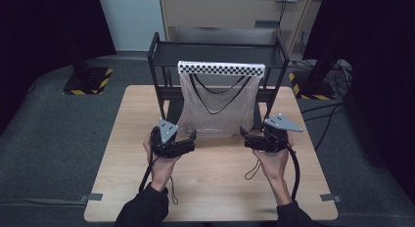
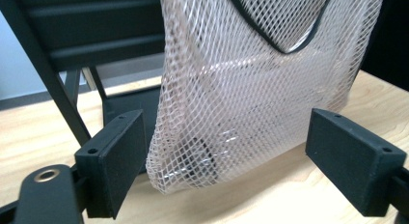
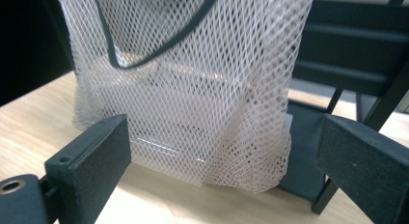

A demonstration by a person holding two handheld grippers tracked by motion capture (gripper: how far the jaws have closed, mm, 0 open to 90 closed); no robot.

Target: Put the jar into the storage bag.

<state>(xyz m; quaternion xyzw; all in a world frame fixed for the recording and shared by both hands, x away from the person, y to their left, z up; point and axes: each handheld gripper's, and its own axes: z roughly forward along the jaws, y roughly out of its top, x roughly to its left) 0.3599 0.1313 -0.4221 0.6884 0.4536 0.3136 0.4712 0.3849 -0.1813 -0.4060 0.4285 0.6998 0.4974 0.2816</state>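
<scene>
Both hand-held grippers flank vertically hanging mesh bag [image 1: 218, 102].

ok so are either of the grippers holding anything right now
No, nothing is held. The left gripper and right gripper are both open, each lined up with a bottom corner of the hanging mesh bag, with no jaw closed on it.

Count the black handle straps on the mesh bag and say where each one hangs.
2. Both hang as loops inside the mesh bag on the black rack: a shorter strap near the checkered top edge, and a longer strap dipping below it to mid-bag.
</scene>
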